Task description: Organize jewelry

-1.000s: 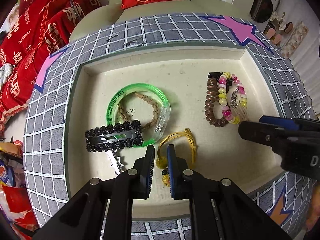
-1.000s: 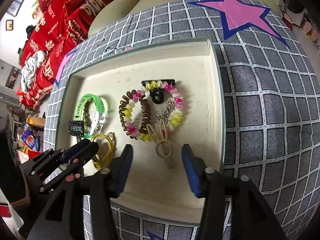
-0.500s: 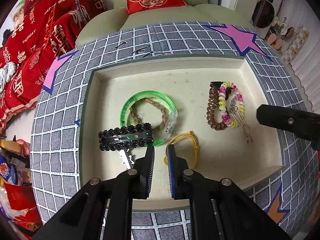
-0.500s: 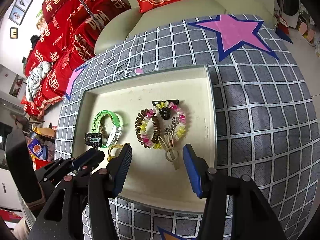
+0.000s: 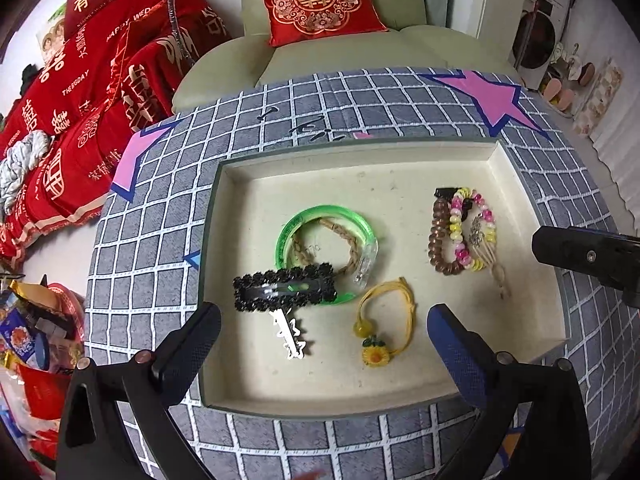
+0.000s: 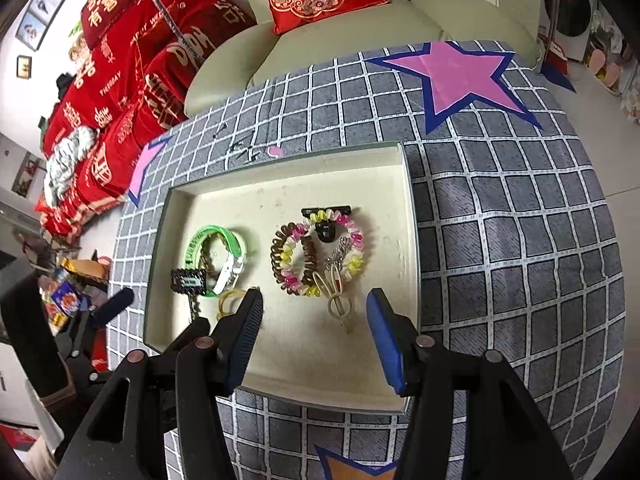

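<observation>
A grid-patterned cloth (image 5: 160,240) carries a cream tray (image 5: 400,392) mid-frame. Left gripper (image 5: 324,344) fingers are spreading wide, empty, above one yellow cord bracelet (image 5: 386,312). Right gripper (image 6: 316,332) fingers are opening, empty, over one beige hair clip (image 6: 338,300). Also inside: one green bangle (image 5: 326,216), one black barrette (image 5: 284,288), one beaded bracelet (image 5: 474,232).

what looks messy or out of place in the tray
Nothing is spilled or broken, but pieces overlap: the black hair clip lies across the green bangle, and the beaded bracelet is piled on the brown coil tie.
</observation>
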{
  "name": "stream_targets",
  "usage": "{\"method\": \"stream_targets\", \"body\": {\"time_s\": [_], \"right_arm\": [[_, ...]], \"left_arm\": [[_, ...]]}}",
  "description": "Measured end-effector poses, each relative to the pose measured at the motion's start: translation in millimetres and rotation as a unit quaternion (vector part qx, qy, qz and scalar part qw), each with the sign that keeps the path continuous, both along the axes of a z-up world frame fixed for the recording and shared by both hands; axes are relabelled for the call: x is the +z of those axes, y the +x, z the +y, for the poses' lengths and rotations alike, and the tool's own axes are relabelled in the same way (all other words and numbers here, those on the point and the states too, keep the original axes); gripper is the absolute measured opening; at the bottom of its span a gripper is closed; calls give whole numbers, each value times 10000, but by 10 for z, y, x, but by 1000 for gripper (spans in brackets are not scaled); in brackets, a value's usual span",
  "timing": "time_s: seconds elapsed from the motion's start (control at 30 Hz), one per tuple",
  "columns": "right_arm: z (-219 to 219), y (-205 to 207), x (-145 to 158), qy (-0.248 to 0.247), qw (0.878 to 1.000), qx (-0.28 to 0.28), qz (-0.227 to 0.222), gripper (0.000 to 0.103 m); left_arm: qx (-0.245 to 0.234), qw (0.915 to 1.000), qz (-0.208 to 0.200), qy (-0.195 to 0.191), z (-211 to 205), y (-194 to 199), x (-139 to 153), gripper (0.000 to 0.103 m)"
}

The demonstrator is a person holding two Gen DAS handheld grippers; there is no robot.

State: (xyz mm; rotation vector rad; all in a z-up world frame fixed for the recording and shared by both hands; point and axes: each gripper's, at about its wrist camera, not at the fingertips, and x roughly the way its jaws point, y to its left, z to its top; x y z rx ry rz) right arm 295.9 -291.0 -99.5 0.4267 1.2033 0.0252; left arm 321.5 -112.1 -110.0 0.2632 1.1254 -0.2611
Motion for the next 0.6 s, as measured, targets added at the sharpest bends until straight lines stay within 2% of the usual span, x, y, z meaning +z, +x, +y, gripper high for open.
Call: {"method": "stream_targets", "body": {"time_s": [0.03,0.07,0.1,0.27,0.43,0.6], "right_arm": [[22,-8,-1,-58,10000,43,25,68],[41,-14,-7,-89,9999,74,52,79],[45,-23,-9,-100,9999,92,69,81],[99,-72,-25,-250,9995,91,163,82],[170,-119,-46,-425,9985,189,281,85],[223,-196,-59,-545,9977,170,363,85]], "left_arm": [[13,10000,16,33,16,-6,-6,103],[20,10000,40,41,18,-29,-19,103],[20,10000,73,24,30,-44,-23,103],[181,9997,30,144,144,-143,16,103],[259,9994,225,61,269,-235,4,103],[318,9990,284,136,369,-334,-5,103]]}}
